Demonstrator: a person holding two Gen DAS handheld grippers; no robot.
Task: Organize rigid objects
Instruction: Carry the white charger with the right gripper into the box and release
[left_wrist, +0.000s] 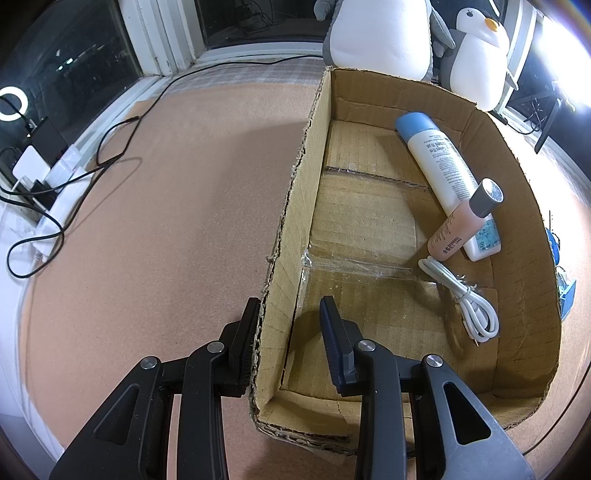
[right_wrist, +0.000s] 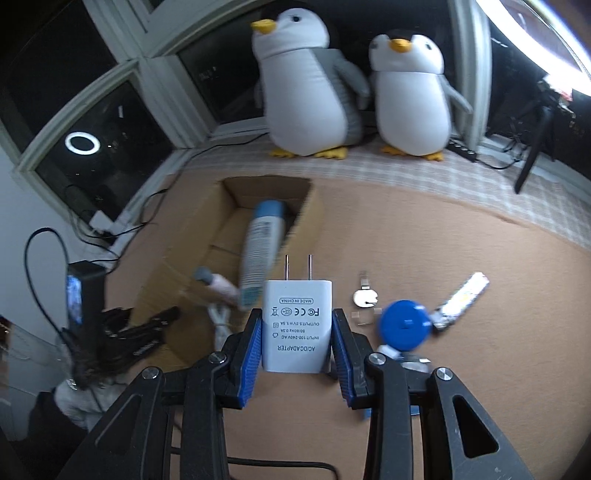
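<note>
right gripper (right_wrist: 297, 334) clamps white plastic ac adapter (right_wrist: 297, 325) (prongs pointing far). left gripper (left_wrist: 288, 332) pinches brown cardboard box (left_wrist: 295, 206) near-left wall.

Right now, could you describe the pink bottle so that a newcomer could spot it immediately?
Find the open cardboard box on the brown mat. Inside, along its right wall, the pink bottle leans across a white tube; only it has a grey cap.

My left wrist view looks steeply down, close over the cardboard box (left_wrist: 424, 229); my right sits farther back, box at eleven o'clock; both share it.
</note>
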